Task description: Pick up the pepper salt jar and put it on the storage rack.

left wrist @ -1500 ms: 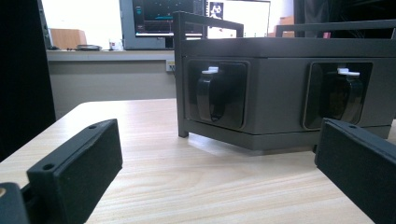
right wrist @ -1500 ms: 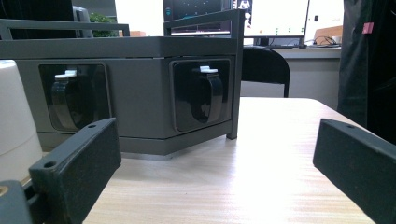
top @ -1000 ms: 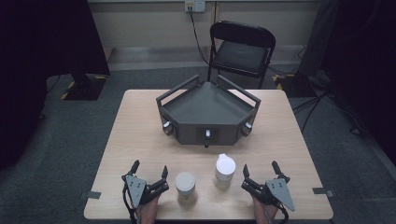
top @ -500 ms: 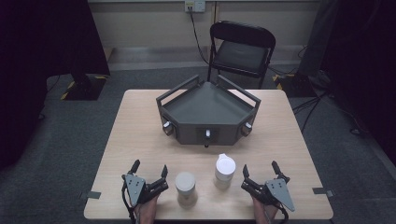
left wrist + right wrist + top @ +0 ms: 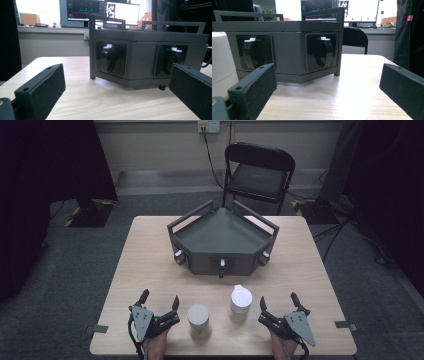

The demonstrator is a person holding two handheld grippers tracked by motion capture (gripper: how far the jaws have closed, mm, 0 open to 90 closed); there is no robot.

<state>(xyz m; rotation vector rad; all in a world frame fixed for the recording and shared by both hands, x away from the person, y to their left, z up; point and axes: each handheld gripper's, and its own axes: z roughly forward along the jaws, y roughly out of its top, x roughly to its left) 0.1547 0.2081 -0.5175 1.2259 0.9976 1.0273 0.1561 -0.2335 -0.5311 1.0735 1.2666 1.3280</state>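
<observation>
Both tools sit released near the front edge of the bench, left tool just left of the grey cup, right tool just right of the white bottle; dark rack sits further back

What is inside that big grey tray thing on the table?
From above, the grey tray looks bare inside, just a flat dark floor. Recessed windows in its front walls hold black knobs. Whatever lies beneath that floor is hidden.
</observation>
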